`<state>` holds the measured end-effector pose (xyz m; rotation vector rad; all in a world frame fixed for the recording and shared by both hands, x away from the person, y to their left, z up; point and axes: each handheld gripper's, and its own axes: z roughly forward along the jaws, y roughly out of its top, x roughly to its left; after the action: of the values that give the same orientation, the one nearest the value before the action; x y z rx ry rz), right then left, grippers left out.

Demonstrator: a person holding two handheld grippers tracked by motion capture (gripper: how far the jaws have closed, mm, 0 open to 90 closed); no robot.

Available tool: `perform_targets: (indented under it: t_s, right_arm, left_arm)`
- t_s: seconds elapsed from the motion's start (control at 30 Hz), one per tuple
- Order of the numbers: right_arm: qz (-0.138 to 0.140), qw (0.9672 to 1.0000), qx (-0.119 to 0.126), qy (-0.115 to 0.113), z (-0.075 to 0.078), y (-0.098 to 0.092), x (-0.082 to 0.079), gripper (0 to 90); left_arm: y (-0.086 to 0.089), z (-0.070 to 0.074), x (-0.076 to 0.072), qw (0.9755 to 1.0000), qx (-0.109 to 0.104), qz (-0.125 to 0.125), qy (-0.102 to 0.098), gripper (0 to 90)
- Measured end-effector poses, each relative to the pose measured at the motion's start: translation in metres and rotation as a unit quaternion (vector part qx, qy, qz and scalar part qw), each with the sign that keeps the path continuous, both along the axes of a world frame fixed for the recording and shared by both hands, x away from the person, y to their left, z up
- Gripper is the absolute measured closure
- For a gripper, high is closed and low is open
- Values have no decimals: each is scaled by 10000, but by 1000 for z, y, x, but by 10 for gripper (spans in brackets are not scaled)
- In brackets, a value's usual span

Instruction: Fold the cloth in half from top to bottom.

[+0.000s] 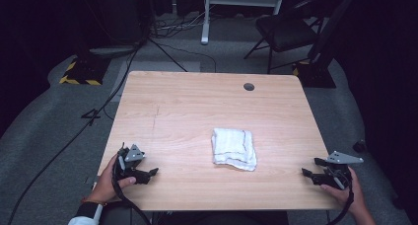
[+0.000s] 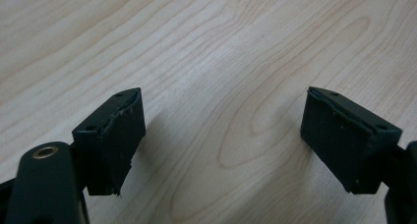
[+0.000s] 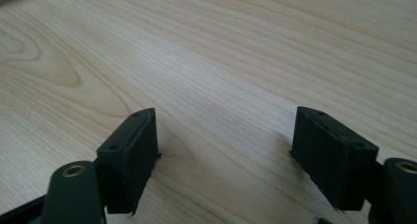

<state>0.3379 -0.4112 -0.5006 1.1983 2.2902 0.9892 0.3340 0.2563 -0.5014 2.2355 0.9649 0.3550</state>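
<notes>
On the counter (image 1: 197, 101), light wood grain, one item: a single white cloth (image 1: 234, 148), folded to a rough square with a thin dark stripe near its edge, lying a little right of centre toward the near side.

Tongs, two sets. Left tongs (image 1: 150, 173): held in one hand (image 1: 109, 181) at the near left corner, jaws spread apart with bare wood between them in the left gripper view (image 2: 221, 135). Right tongs (image 1: 309, 174): held in one hand (image 1: 345, 193) at the near right edge, jaws likewise spread and holding nothing (image 3: 223, 150). Both sets sit well apart from the cloth, one on either side.

Counter fitting: one round dark grommet hole (image 1: 249, 86) near the far edge.

Floor beyond: one black folding chair (image 1: 283, 30).
</notes>
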Motion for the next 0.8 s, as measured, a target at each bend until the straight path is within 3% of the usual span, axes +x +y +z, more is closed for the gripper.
perform_targets:
  t_s: [0.17,0.8]
  right_arm:
    - [-122,9998,74,-104,-2,-3,-2,254]
    - [-268,9996,70,-105,-3,-3,-1,245]
  left_arm:
    - [5,-2,-3,9999,-64,76,-116,170]
    - [5,-2,-3,9998,-48,124,-112,164]
